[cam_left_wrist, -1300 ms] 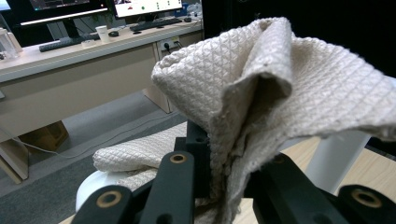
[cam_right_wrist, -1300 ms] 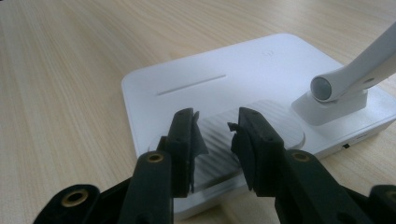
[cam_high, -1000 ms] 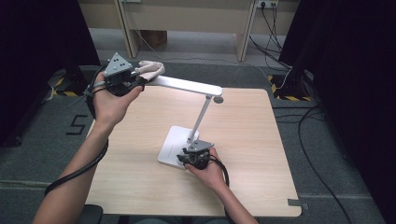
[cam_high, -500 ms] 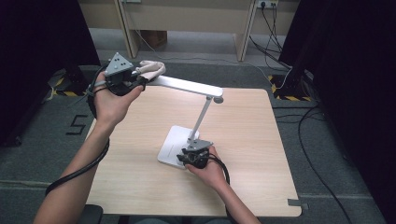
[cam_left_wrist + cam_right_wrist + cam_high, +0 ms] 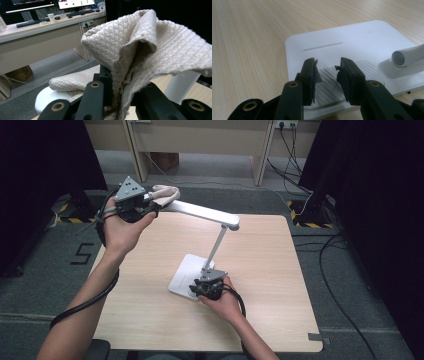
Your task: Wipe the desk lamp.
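A square bench (image 5: 270, 265) with a light wood-grain top stands on a grey carpeted floor (image 5: 45, 285). The grain runs in pale streaks across the whole surface. One corner at the near right edge has a small notch cut out of it. A white desk lamp (image 5: 210, 245) stands directly on the bench, near the middle and slightly toward the near side. Its base (image 5: 329, 50) is a flat white rounded rectangle lying flush on the wood, with a thin groove across it and a ribbed patch nearer the camera in the right gripper view. A slim stem rises tilted from the base.
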The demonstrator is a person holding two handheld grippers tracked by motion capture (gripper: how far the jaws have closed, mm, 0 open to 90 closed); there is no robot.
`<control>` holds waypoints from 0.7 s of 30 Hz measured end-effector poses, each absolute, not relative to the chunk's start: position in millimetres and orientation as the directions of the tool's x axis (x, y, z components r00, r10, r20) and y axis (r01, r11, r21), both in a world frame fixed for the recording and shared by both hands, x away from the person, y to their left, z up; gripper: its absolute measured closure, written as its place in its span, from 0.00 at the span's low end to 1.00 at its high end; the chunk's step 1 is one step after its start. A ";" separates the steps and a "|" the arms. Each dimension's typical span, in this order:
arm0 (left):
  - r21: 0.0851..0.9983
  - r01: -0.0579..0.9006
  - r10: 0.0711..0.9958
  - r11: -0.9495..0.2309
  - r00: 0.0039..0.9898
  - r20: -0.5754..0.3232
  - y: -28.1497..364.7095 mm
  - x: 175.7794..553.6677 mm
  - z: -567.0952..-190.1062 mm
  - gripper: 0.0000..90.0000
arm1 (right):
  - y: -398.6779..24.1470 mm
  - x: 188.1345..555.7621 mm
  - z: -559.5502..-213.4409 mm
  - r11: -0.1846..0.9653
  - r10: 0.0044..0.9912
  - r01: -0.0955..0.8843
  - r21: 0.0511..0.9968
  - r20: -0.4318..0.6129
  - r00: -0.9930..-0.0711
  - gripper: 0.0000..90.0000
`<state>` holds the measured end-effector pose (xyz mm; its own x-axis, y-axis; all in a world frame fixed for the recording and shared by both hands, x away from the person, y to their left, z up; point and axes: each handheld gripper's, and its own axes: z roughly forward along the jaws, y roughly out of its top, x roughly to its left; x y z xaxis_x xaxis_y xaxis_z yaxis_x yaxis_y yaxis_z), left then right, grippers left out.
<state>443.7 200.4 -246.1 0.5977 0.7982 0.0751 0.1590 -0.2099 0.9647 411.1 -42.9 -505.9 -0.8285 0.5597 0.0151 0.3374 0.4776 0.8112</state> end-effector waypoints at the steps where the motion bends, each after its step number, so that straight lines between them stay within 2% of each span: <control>1: 0.965 0.158 0.798 -0.211 0.598 0.077 200.2 443.7 -245.5 0.89 | -42.7 411.1 -506.0 0.478 0.560 0.336 0.812 0.014 -0.829 0.73; 21: 0.961 0.156 0.781 -0.226 0.619 0.083 180.8 446.1 -244.5 0.89 | -42.8 412.0 -506.4 0.475 0.558 0.332 0.815 0.013 -0.830 0.74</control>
<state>446.1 180.8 -244.5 0.6190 0.7810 0.0831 0.1563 -0.2261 0.9615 412.0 -42.8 -506.4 -0.8300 0.5576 0.0129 0.3318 0.4752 0.8149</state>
